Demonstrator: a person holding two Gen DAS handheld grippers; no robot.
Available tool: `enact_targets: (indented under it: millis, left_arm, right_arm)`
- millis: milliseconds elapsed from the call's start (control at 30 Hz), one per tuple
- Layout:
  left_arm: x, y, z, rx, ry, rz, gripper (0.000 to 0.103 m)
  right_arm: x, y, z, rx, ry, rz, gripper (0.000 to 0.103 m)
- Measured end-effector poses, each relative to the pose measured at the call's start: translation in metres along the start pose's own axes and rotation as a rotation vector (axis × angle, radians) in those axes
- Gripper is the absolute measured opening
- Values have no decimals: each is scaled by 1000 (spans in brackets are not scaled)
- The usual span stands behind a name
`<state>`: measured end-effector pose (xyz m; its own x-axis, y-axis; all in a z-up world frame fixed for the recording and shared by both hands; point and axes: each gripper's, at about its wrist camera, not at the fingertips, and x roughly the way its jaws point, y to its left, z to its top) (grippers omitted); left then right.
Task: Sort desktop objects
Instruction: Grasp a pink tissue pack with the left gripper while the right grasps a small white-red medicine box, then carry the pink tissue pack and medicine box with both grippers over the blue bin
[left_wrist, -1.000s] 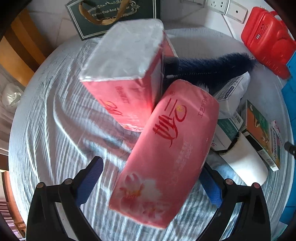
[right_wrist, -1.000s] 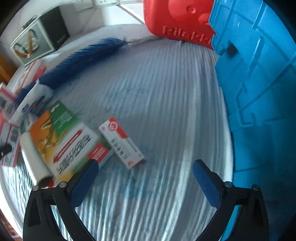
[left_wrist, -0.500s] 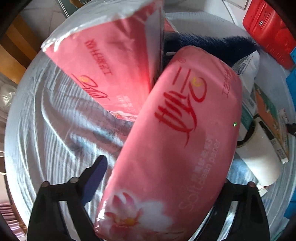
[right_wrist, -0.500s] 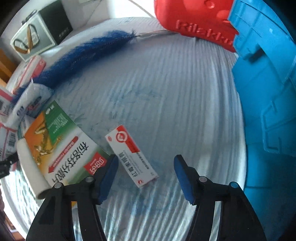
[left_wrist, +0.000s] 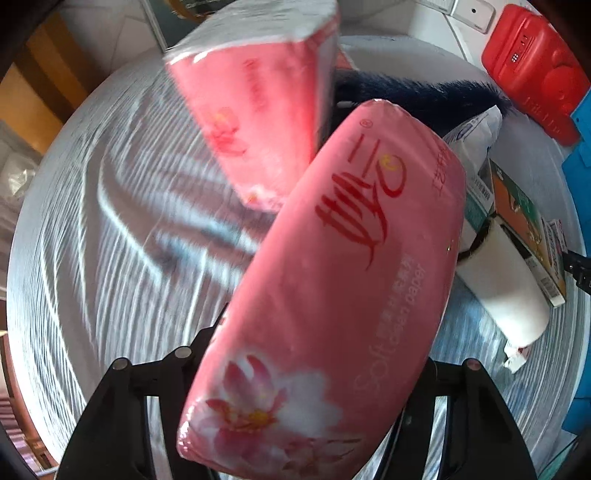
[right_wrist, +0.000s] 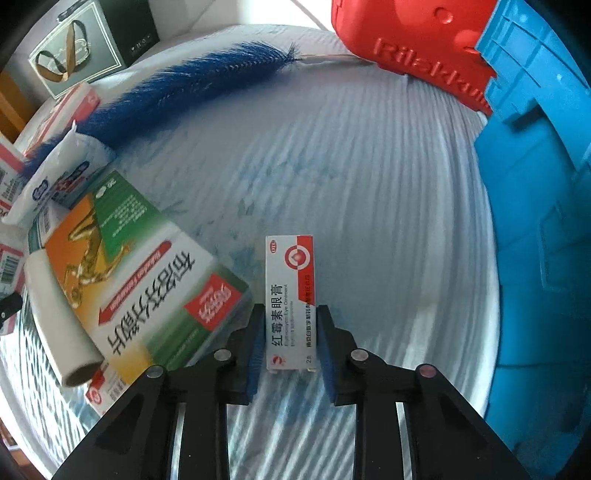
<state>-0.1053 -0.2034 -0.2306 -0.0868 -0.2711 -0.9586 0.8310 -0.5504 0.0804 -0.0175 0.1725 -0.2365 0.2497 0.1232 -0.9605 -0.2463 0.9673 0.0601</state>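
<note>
Round table (left_wrist: 110, 229) under a pale blue-white striped cloth, streaked with bright daylight. White wall with sockets (left_wrist: 469, 11) at upper right of the left wrist view. Pale tiled floor (left_wrist: 110, 33) and orange-brown wooden furniture (left_wrist: 33, 85) at upper left.

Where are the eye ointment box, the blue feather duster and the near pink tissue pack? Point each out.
eye ointment box (right_wrist: 290, 291): right wrist view, printed front face.
blue feather duster (right_wrist: 192, 85): right wrist view, middle of the feathers.
near pink tissue pack (left_wrist: 343, 280): left wrist view, top face below the red lettering.
</note>
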Motion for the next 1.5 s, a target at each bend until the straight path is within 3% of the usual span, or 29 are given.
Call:
enact_targets:
  millis: [133,367,667,1067,1267,1500]
  left_arm:
    - [-22,5,-19,-32,-39,26,63]
    - [-61,2,-62,-85,-82,8,63]
    - [-120,-12,-114,-55,-180,-4,63]
    - [-195,-47,-141,73,-347,2,63]
    - [-227,-76,-146,127,-433,-33,63]
    - [-265,-106,-154,158,-516,-63,63]
  right_arm:
    - [-15,0,-16,9,-17,2,26]
    - [-53,8,-53,17,-68,50,26]
    - [-129,26,-113,-30,-177,113,26]
    - [-235,47,-154,-121,-373,98,26]
    - [-285,33,-168,-110,-495,74,26]
    - [-320,12,-184,-82,-578,51,26]
